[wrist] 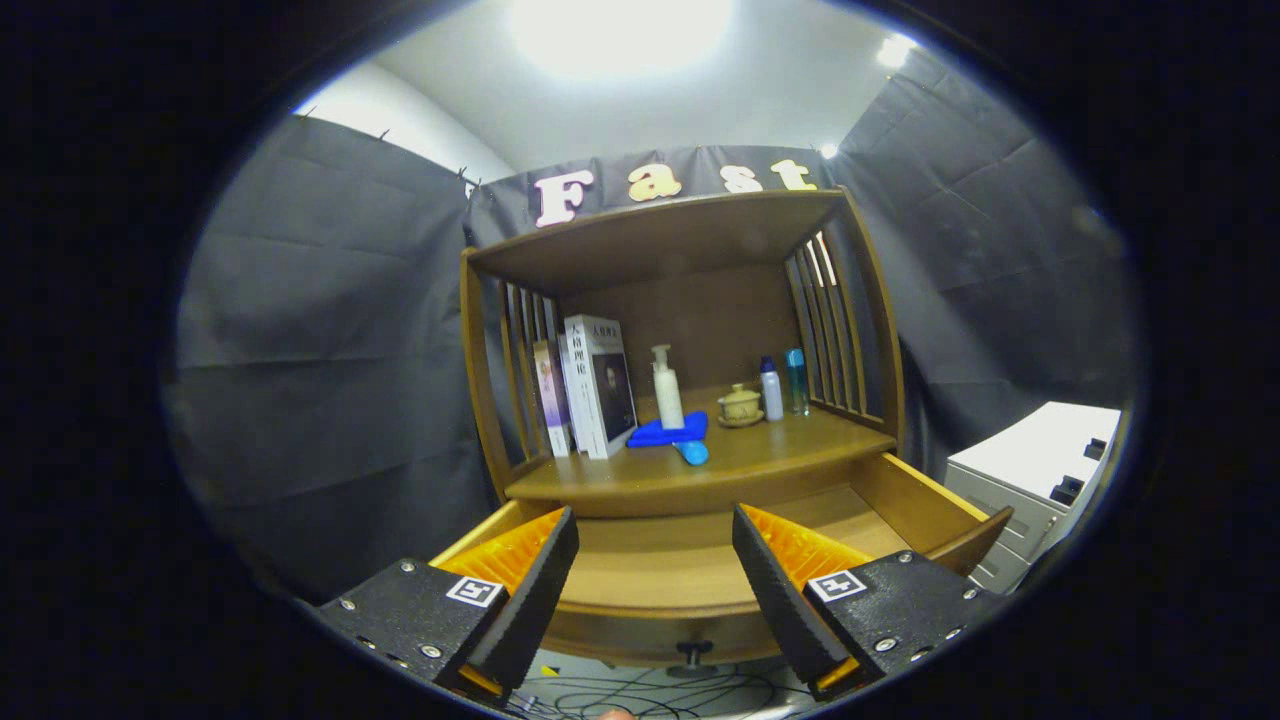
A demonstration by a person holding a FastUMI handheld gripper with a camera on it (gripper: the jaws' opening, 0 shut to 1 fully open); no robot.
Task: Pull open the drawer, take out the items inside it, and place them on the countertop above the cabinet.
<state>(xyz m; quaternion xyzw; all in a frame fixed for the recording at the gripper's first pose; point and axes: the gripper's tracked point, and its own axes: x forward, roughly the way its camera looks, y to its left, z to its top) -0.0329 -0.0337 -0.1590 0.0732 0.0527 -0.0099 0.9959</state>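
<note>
The wooden drawer (900,495) stands pulled out from the cabinet, and the part of its floor that I see between the fingers is bare. On the countertop (790,445) above it lie a blue cloth (668,432) and a light blue item (692,452) at the cloth's front edge. My gripper (655,530) hangs open above the drawer, a little back from the countertop, with nothing between its fingers. The drawer's knob (692,652) shows below the drawer front.
On the countertop stand books (590,385) at the left, a white pump bottle (666,390), a small lidded cup (740,405), and two slim bottles (782,385) at the right. A shelf roof with slatted sides encloses it. A white cabinet (1035,470) stands at the right. Cables lie on the floor.
</note>
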